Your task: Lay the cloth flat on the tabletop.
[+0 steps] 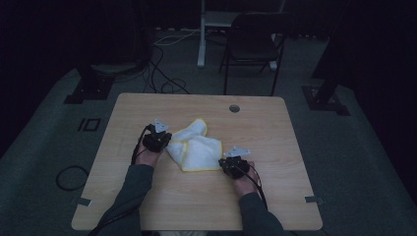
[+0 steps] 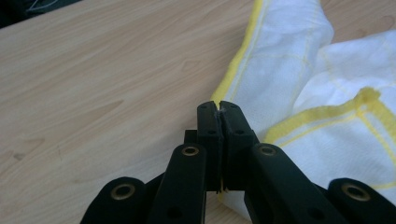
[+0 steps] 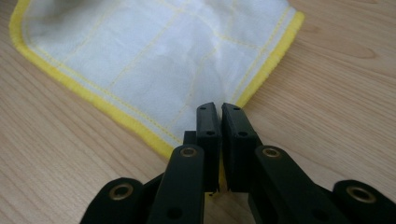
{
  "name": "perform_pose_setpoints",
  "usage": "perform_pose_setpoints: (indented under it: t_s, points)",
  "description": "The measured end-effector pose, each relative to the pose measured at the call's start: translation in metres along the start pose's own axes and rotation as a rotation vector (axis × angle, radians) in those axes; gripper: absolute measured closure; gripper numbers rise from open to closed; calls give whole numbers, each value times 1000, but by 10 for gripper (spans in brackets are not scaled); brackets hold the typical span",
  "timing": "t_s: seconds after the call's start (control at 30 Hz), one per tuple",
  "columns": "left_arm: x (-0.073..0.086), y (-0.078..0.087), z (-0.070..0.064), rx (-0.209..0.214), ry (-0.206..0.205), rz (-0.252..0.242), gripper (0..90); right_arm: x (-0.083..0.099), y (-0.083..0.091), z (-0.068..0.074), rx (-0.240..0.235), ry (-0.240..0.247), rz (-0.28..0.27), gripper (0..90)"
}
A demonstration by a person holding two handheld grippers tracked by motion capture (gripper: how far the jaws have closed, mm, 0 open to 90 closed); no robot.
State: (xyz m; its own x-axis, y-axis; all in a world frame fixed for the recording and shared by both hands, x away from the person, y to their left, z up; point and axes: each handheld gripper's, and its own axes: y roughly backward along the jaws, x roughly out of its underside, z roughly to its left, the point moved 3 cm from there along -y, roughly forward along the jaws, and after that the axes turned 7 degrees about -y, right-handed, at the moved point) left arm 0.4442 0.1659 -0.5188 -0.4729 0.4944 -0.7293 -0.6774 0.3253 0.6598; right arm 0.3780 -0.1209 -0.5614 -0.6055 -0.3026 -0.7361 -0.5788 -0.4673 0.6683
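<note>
Both the left gripper (image 2: 219,109) and right gripper (image 3: 220,112) pinch edges of the crumpled white, yellow-hemmed cloth (image 1: 194,147); spreading or folding remains undone.

The high view looks forward and down from above the person's side of the desk (image 1: 147,206), taking in the whole top and the floor beyond. The left gripper view sits low and close over the wood, facing along the left hand-held gripper (image 2: 218,108) onto the cloth (image 2: 299,74). The right gripper view is as near, facing along the right hand-held gripper (image 3: 219,108). All three share the cloth and the wood around it.
</note>
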Motion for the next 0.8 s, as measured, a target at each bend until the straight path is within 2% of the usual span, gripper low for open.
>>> perform_pose_setpoints:
  t_s: [0.33, 0.37, 0.63, 0.8]
  points:
    - [16, 0, 6, -2, 39, 14, 890, 1, 4, -5, 7, -15, -8, 867]
    - [23, 0, 7, -1, 51, 21, 890, 1, 6, -7, 8, -24, -11, 868]
    - [39, 2, 9, -2, 89, 32, 892, 4, 13, -13, 10, -37, -19, 870]
    - [44, 3, 8, -3, 100, 39, 892, 6, 15, -16, 12, -48, -22, 870]
